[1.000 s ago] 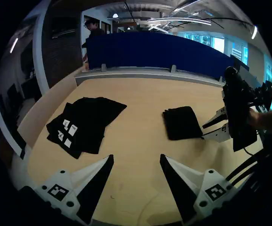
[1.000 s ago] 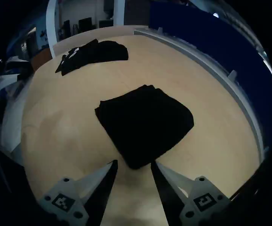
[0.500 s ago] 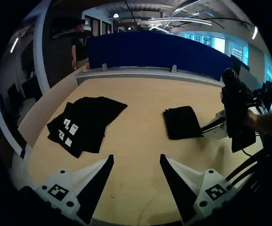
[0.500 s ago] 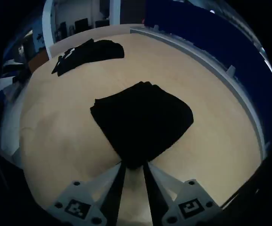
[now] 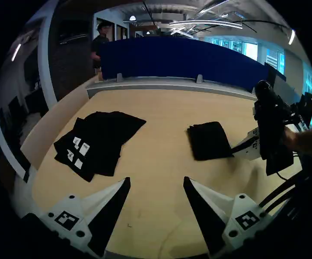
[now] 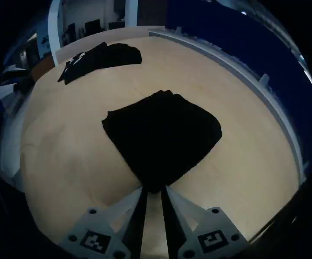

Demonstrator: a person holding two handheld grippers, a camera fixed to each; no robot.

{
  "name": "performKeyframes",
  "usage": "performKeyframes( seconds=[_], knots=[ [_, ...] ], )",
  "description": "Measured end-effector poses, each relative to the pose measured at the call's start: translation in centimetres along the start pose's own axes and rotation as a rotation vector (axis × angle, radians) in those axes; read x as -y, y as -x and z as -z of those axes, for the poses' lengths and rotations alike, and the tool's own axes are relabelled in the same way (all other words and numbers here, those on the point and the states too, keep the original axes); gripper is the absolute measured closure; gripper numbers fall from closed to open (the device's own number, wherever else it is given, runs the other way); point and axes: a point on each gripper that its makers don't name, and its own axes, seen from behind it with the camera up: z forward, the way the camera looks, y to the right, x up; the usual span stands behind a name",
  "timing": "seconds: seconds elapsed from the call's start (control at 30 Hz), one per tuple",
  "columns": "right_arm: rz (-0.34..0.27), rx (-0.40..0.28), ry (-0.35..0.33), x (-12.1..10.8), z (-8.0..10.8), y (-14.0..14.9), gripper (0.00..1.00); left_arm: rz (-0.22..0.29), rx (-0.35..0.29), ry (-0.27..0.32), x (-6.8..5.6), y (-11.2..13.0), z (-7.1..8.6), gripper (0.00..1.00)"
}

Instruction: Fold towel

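Observation:
A folded black towel (image 6: 162, 138) lies on the light wooden table (image 6: 69, 129); the left gripper view has it right of centre (image 5: 208, 140). My right gripper (image 6: 154, 190) is shut on the towel's near corner. From the left gripper view that right gripper (image 5: 236, 149) meets the towel's right edge, held by a hand (image 5: 305, 140). My left gripper (image 5: 156, 183) hovers open over bare table, well short of the towel, with nothing between its fingers.
A loose pile of black cloths with white tags (image 5: 95, 142) lies at the table's left, also far left in the right gripper view (image 6: 100, 58). A blue partition (image 5: 177, 58) runs along the far edge. A person (image 5: 100, 41) stands behind it.
My right gripper closed its fingers onto the folded towel's near corner. The left gripper stayed put. The person in the background shifted behind the partition.

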Motion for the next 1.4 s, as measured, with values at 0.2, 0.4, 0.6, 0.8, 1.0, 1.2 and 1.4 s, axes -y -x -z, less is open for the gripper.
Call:
performKeyframes(
  seconds=[0.2,0.4,0.6,0.8,1.0,1.2,1.4],
  knots=[
    [-0.002,-0.005,0.005,-0.2,-0.2,0.0,0.93,-0.001,0.001,0.001,0.0,0.1,0.0,0.09],
    [0.006,-0.029,0.007,-0.4,0.0,-0.7,0.97,-0.004,0.002,0.0,0.0,0.1,-0.1,0.09],
    [-0.001,-0.058,0.016,-1.2,0.8,-2.0,0.97,-0.005,-0.001,0.002,0.1,-0.1,0.0,0.09],
    [0.003,-0.111,0.031,-2.2,2.9,-4.8,0.97,-0.015,-0.01,0.008,0.0,-0.8,0.1,0.09],
    [0.027,-0.172,0.069,-3.8,6.3,-8.3,0.97,-0.026,-0.026,0.018,-0.3,-1.7,-0.2,0.09],
    [0.018,-0.231,0.095,-5.3,9.7,-11.5,0.97,-0.035,-0.041,0.033,-0.8,-2.8,-0.3,0.09],
    [0.004,-0.276,0.119,-6.6,13.0,-13.5,0.98,-0.044,-0.054,0.051,-1.5,-3.5,-0.3,0.09]
  ],
)
